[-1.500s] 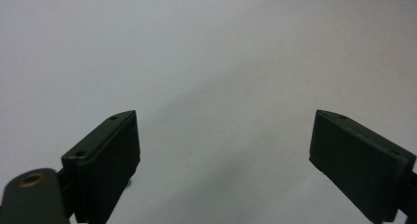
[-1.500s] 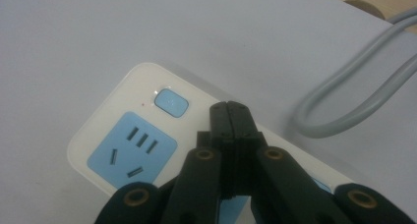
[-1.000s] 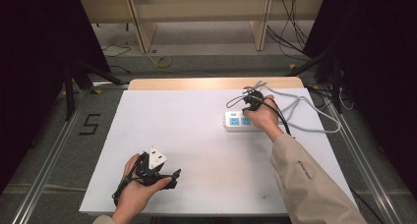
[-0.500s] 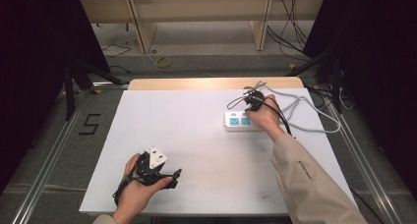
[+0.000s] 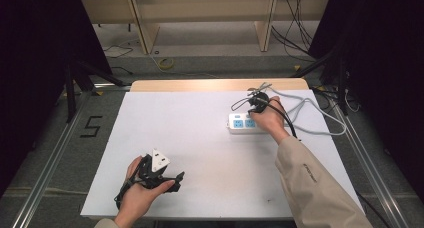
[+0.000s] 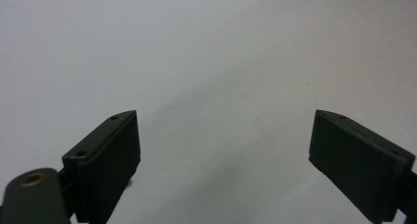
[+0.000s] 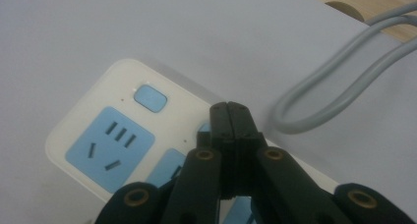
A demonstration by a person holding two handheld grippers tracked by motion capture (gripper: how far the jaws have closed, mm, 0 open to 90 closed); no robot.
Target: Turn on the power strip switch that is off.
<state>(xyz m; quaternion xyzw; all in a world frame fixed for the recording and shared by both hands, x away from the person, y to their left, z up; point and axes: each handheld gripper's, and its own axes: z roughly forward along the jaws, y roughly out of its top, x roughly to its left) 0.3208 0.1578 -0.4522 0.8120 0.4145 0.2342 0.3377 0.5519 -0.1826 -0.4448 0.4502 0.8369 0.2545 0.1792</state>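
A white power strip (image 5: pixel 239 123) with blue sockets lies on the white table (image 5: pixel 200 138) at the right. My right gripper (image 5: pixel 256 107) is shut with nothing between its jaws. In the right gripper view its tips (image 7: pixel 230 110) point down at the power strip (image 7: pixel 110 145), just right of a blue switch button (image 7: pixel 150 97); I cannot tell whether they touch. My left gripper (image 5: pixel 176 182) rests near the table's front left, held in a hand. Its jaws stand wide open over bare table in the left gripper view (image 6: pixel 223 150).
A grey cable (image 5: pixel 312 110) loops from the strip over the table's right side and off its edge; it also curves past in the right gripper view (image 7: pixel 334 71). A wooden strip (image 5: pixel 210 84) borders the table's far edge. Shelving and cables stand on the floor behind.
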